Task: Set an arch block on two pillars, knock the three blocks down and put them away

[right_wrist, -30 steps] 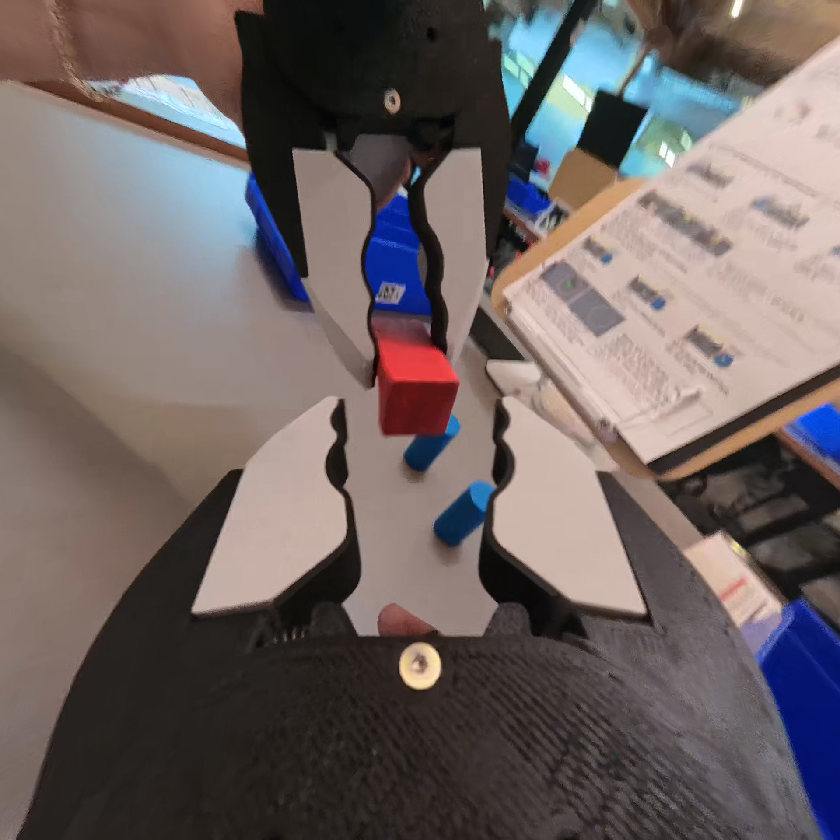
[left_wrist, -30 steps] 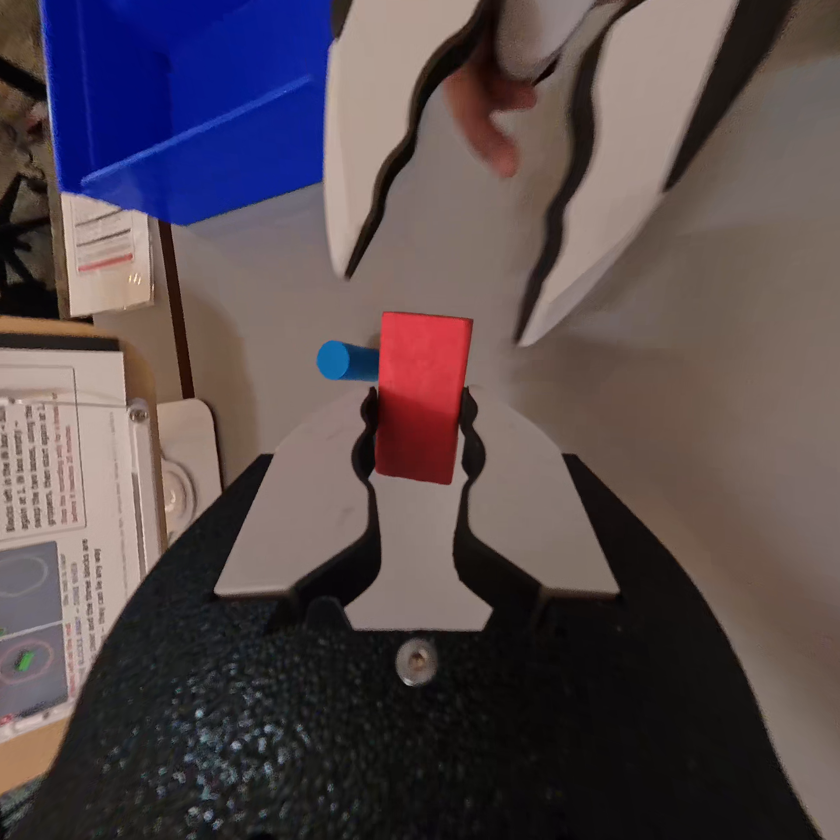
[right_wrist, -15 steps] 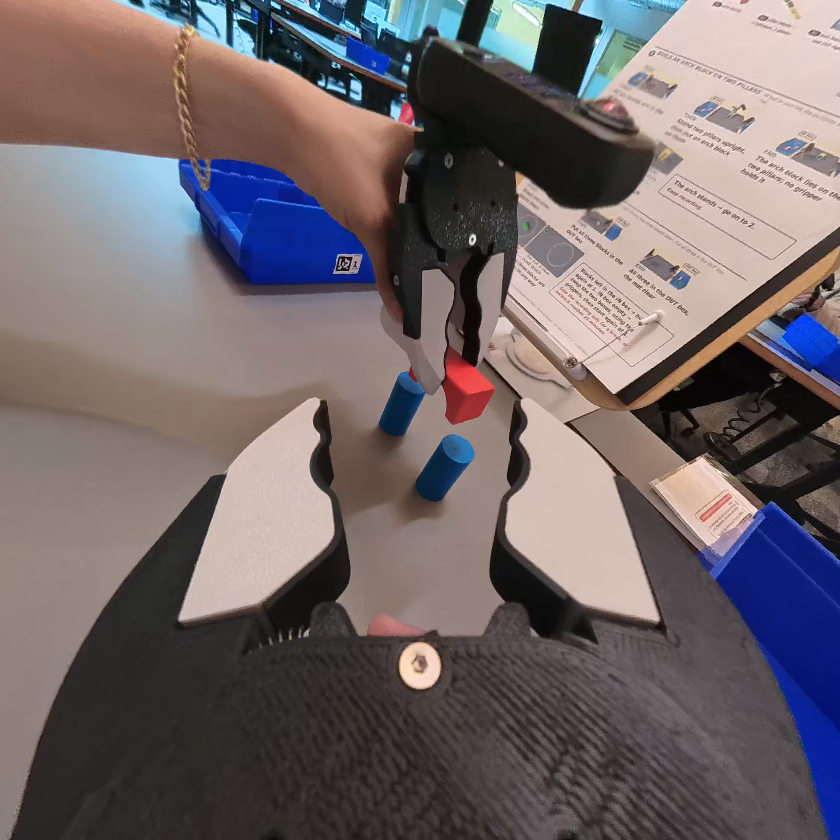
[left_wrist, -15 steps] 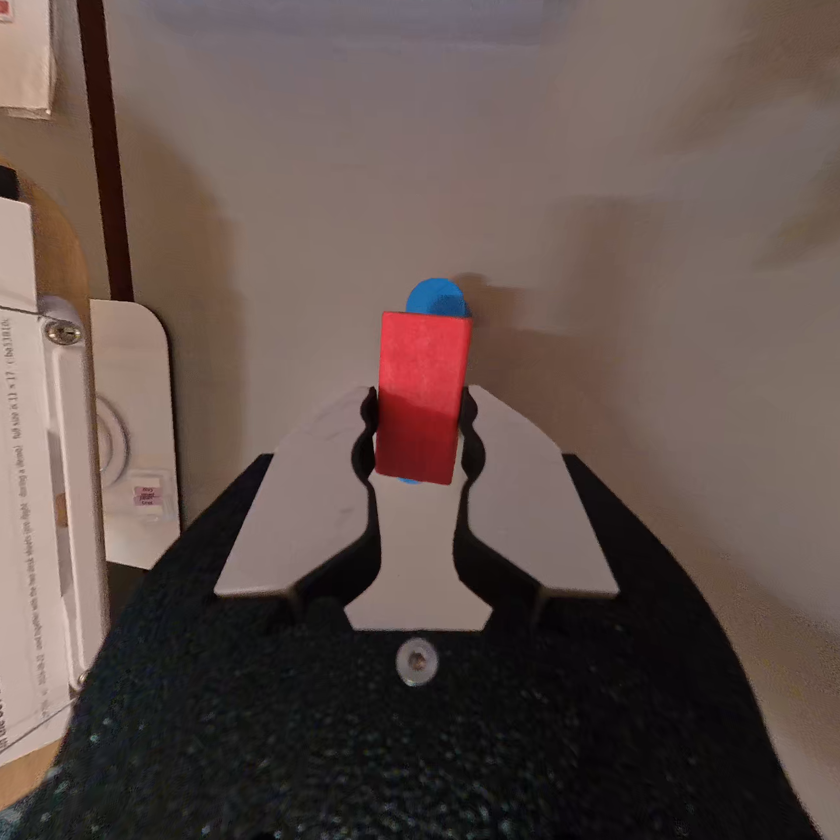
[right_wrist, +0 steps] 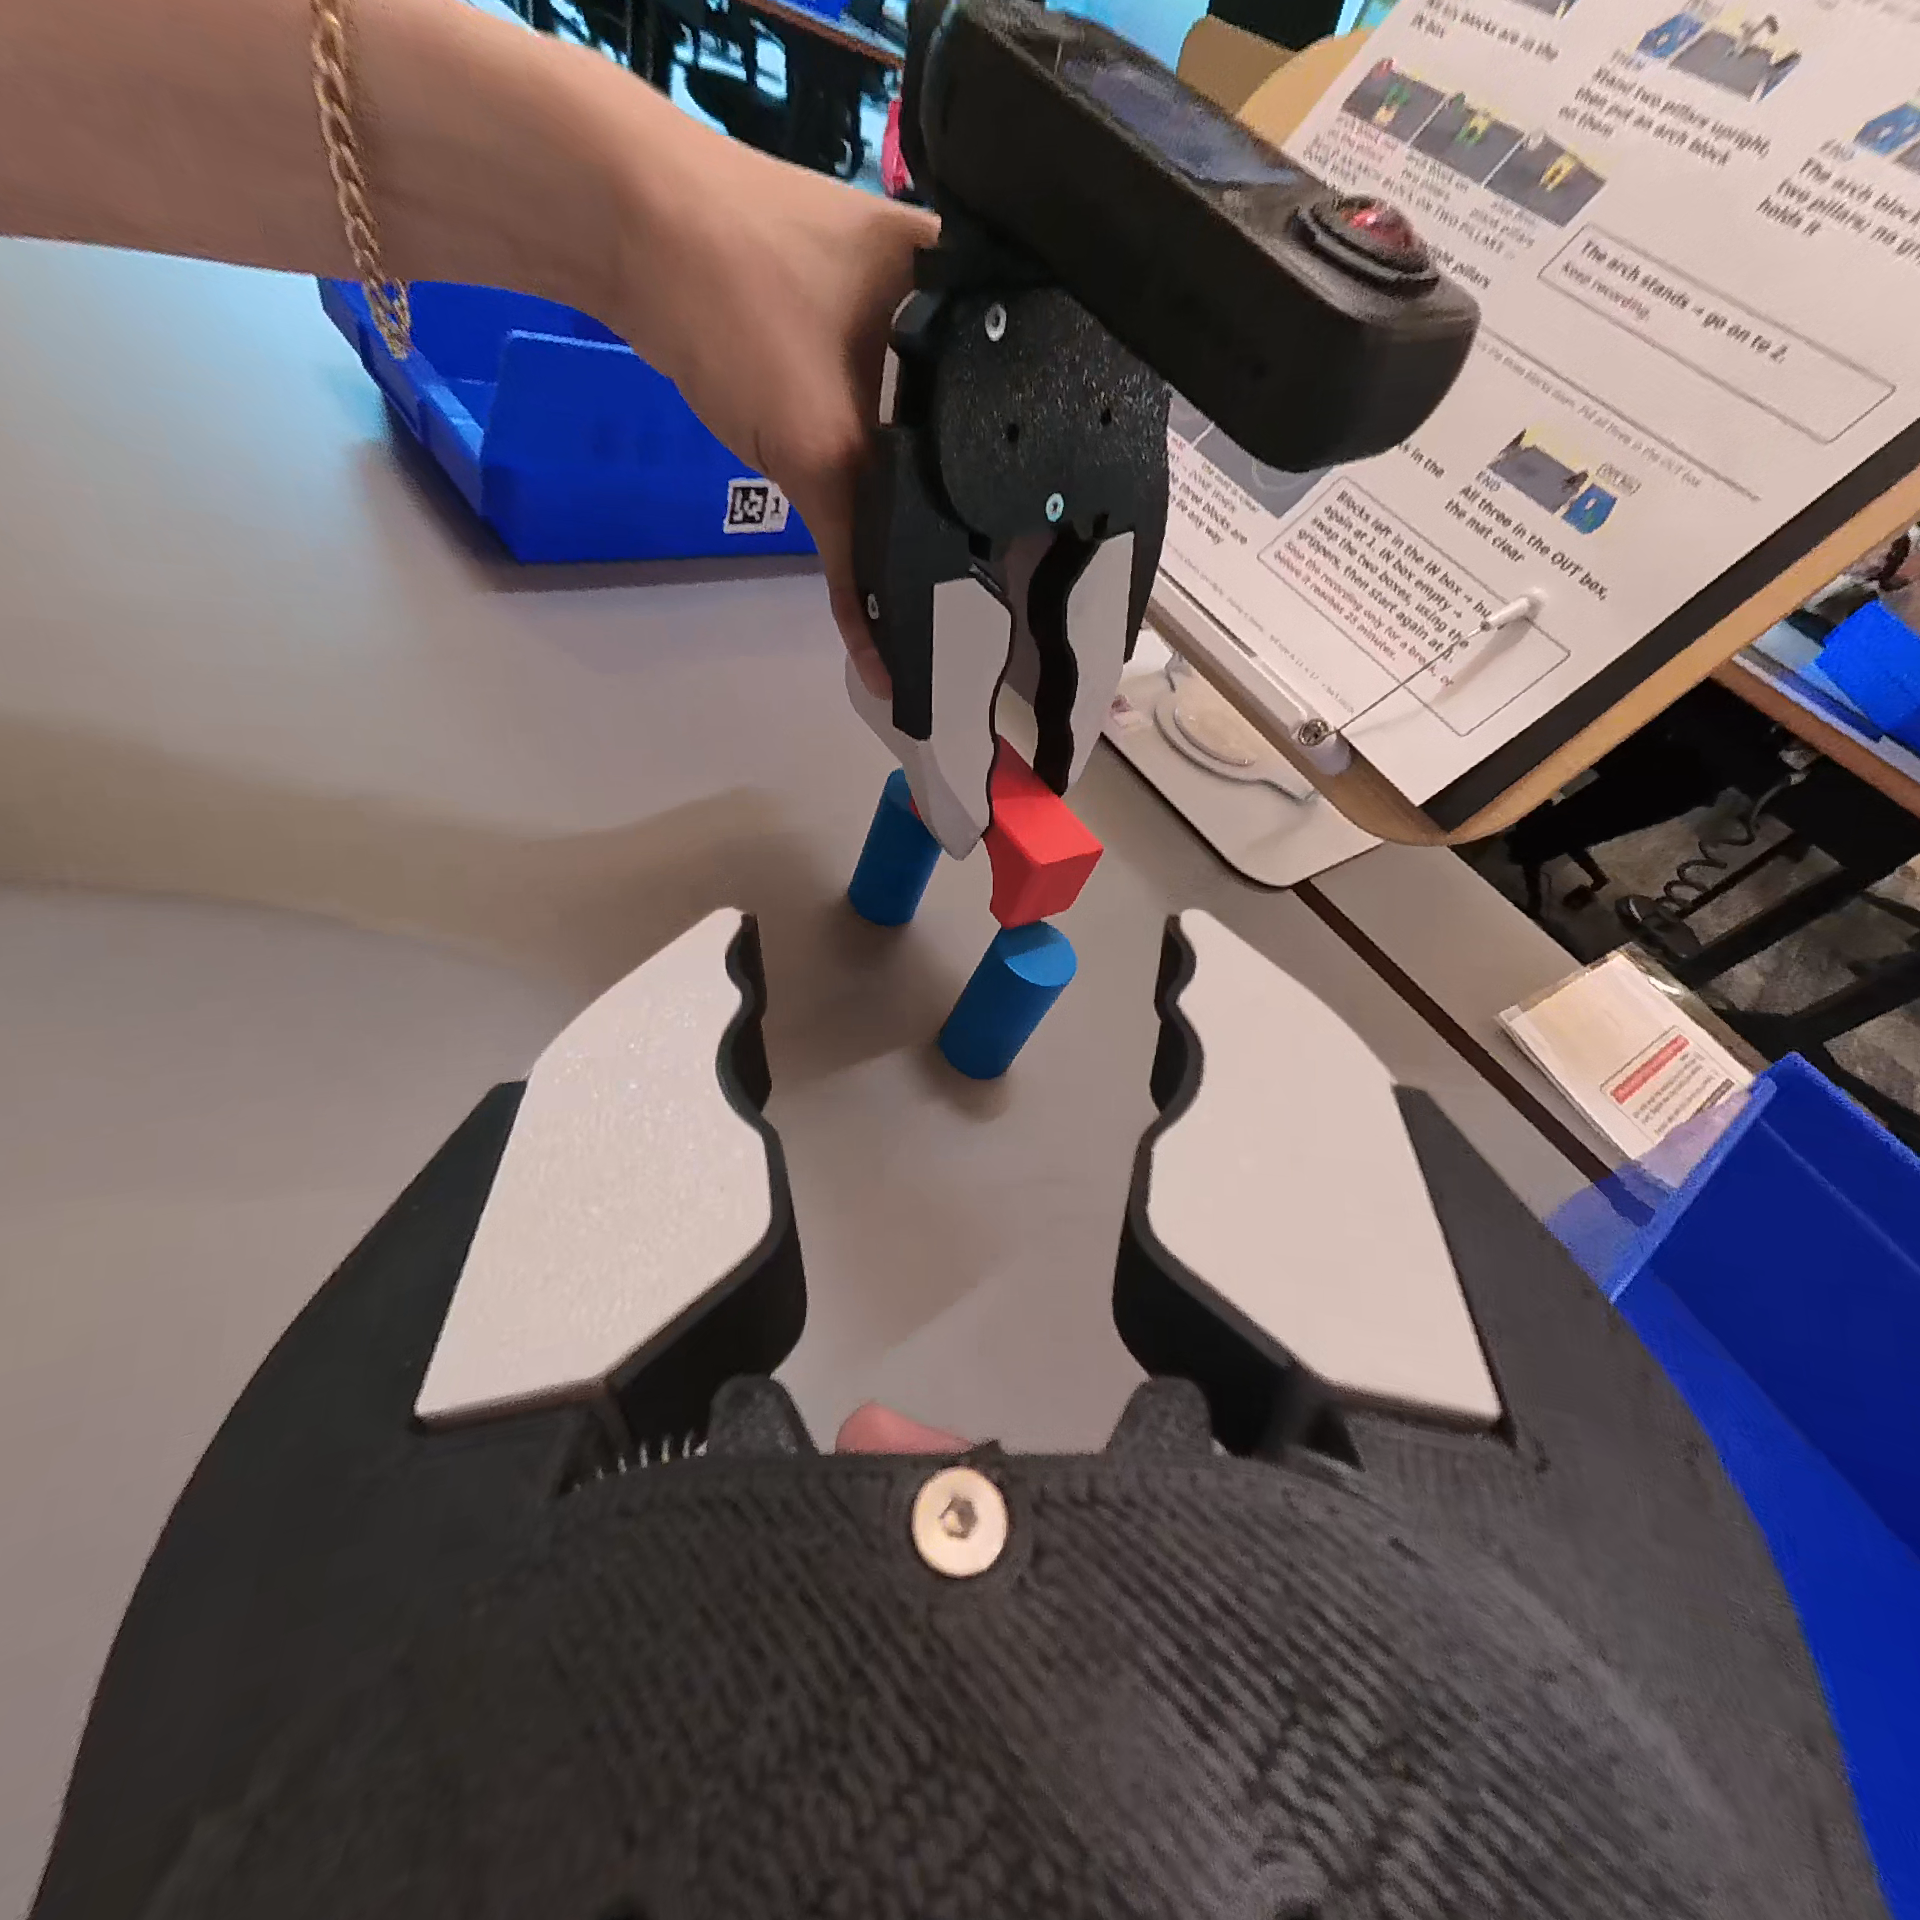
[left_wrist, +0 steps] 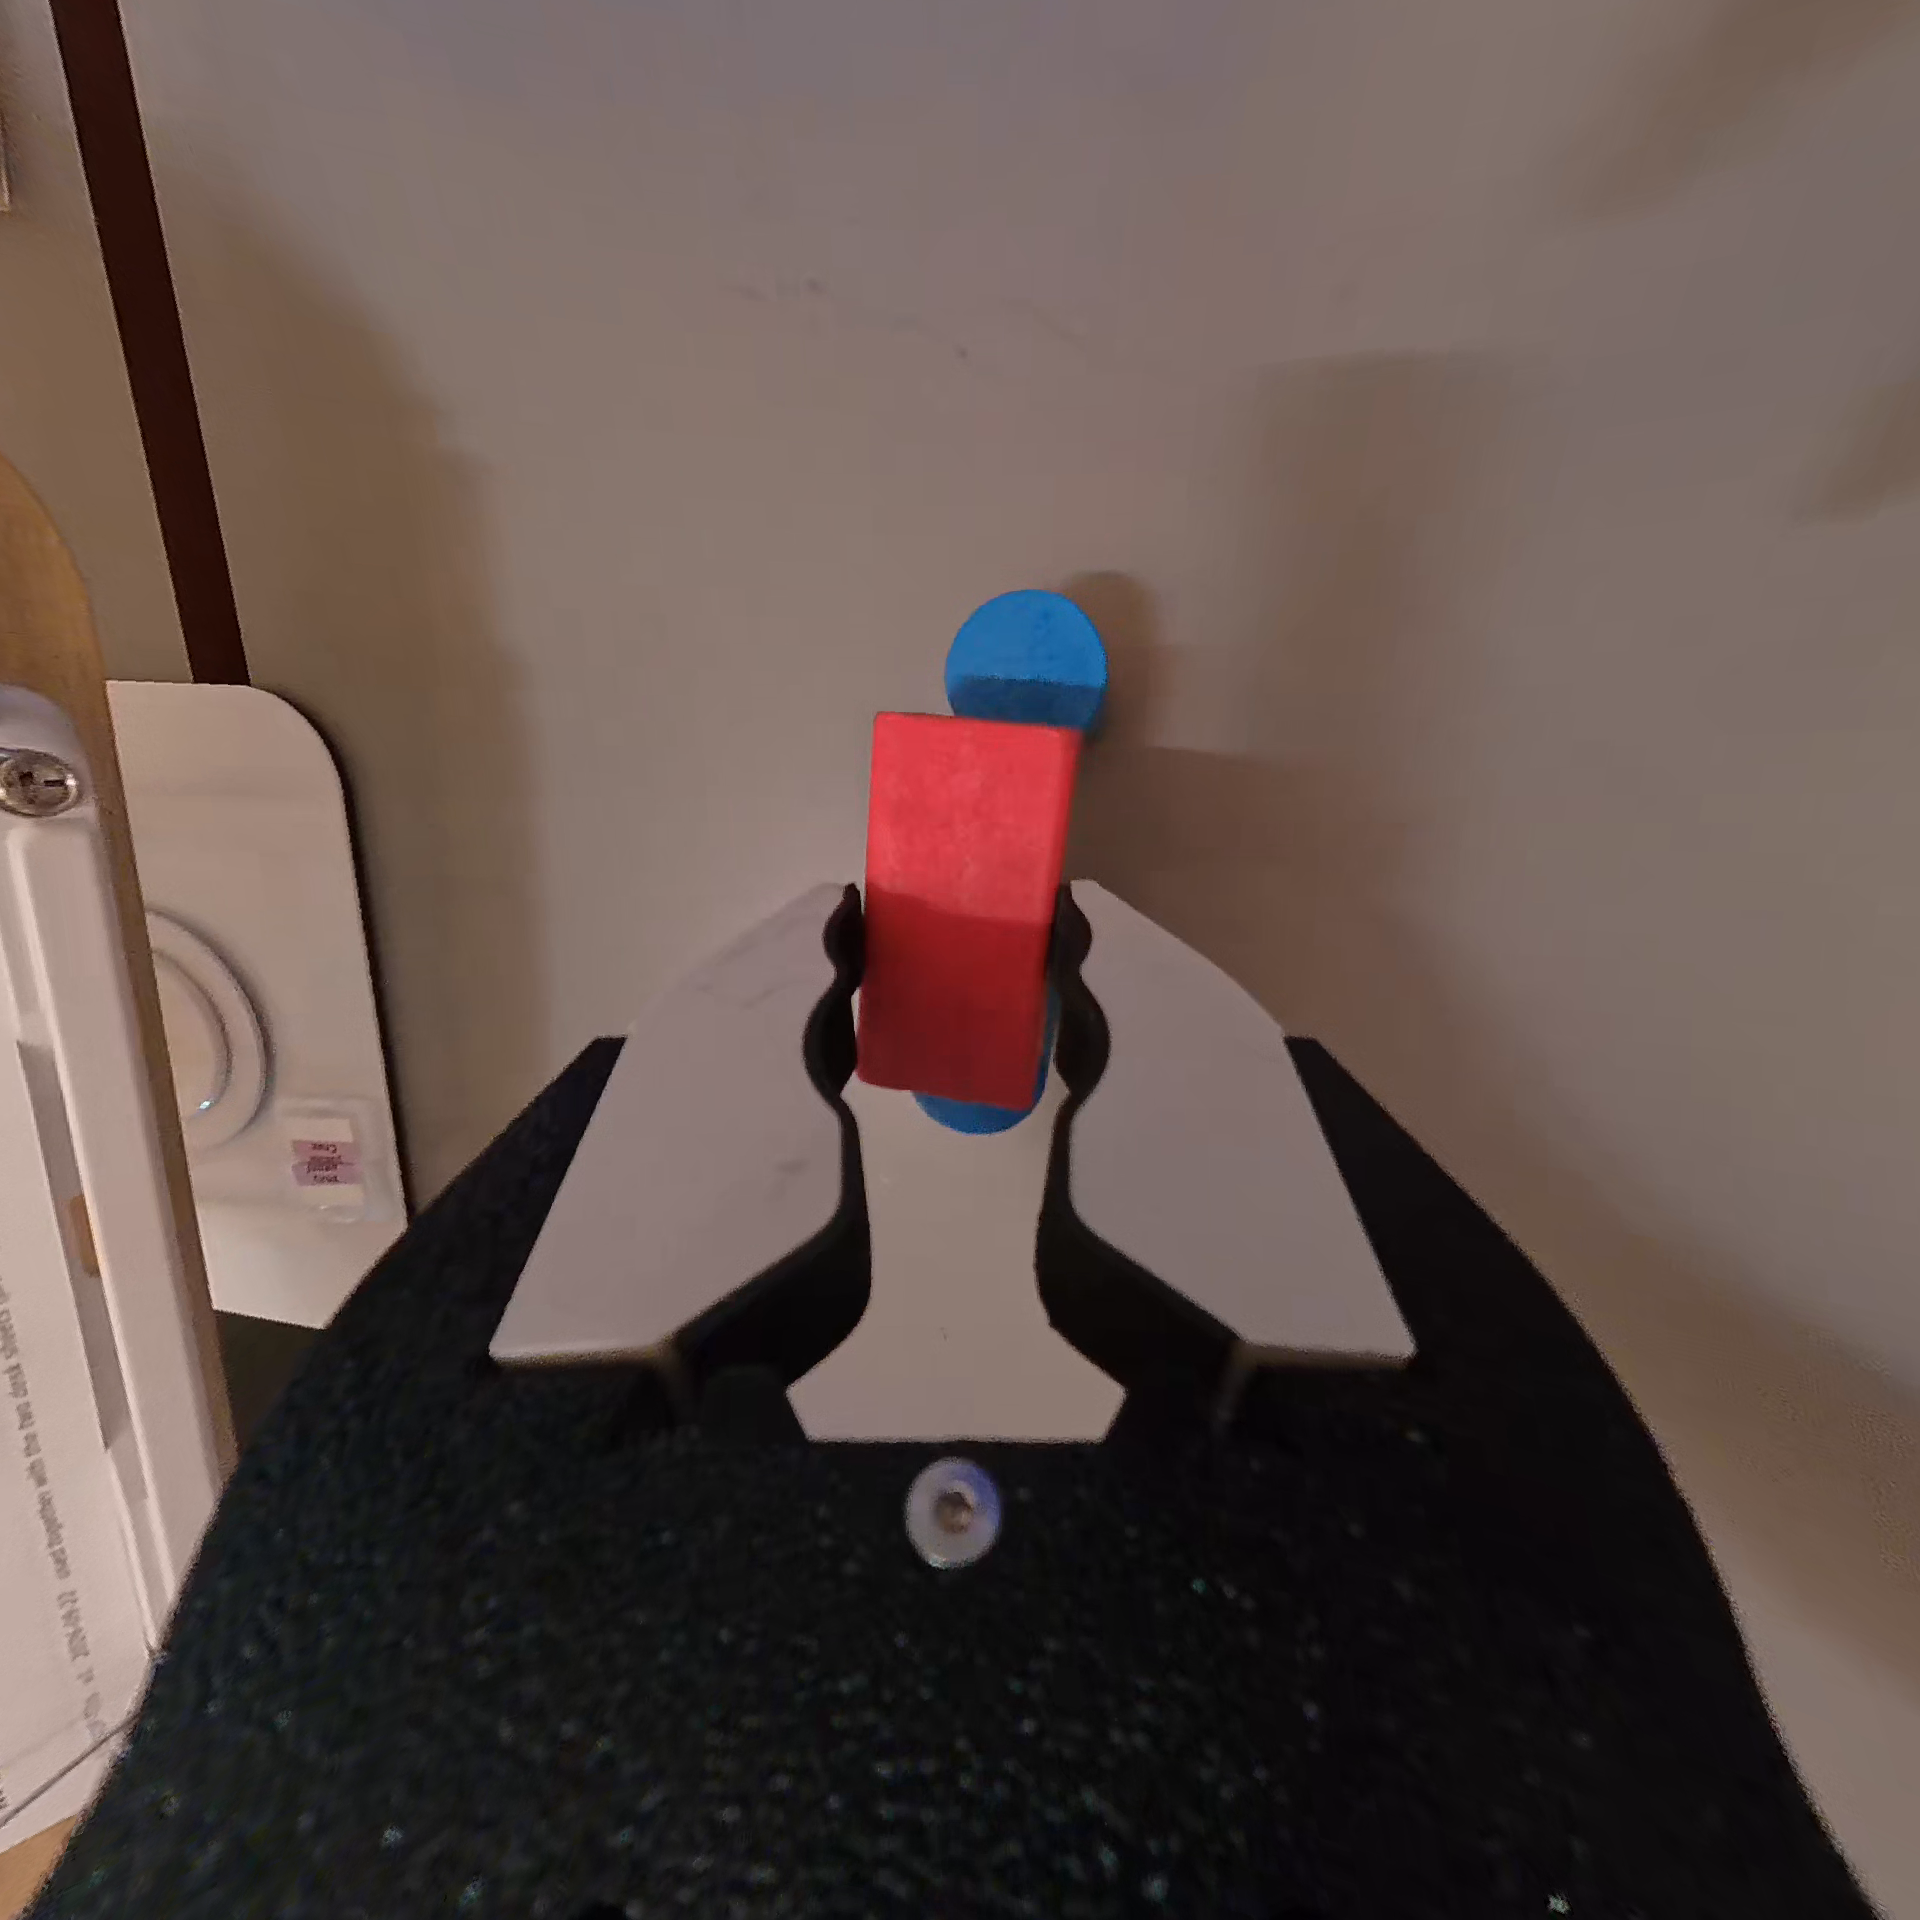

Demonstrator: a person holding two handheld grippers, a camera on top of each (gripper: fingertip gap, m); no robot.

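My left gripper (left_wrist: 956, 914) is shut on a red block (left_wrist: 966, 894) and points down at the grey table. Two blue cylinders stand upright below it: one (left_wrist: 1023, 665) shows beyond the block, the other (left_wrist: 971, 1114) peeks out under the block's near end. In the right wrist view the left gripper (right_wrist: 1003, 800) holds the red block (right_wrist: 1039, 847) just over the near cylinder (right_wrist: 1003, 1003), with the far cylinder (right_wrist: 894, 852) behind. Whether the block touches them I cannot tell. My right gripper (right_wrist: 956, 971) is open and empty, a short way in front of the cylinders.
A slanted board with an instruction sheet (right_wrist: 1558, 364) stands at the right on a white base (left_wrist: 260, 935). A blue bin (right_wrist: 561, 436) sits at the back left, another blue bin (right_wrist: 1787, 1299) at the near right. A small card (right_wrist: 1621, 1049) lies by it. The tips of one gripper are about 15 cm away from the tips of the other.
The left gripper has come down with the red block over the two blue cylinders. The right gripper has drawn back and stays open.
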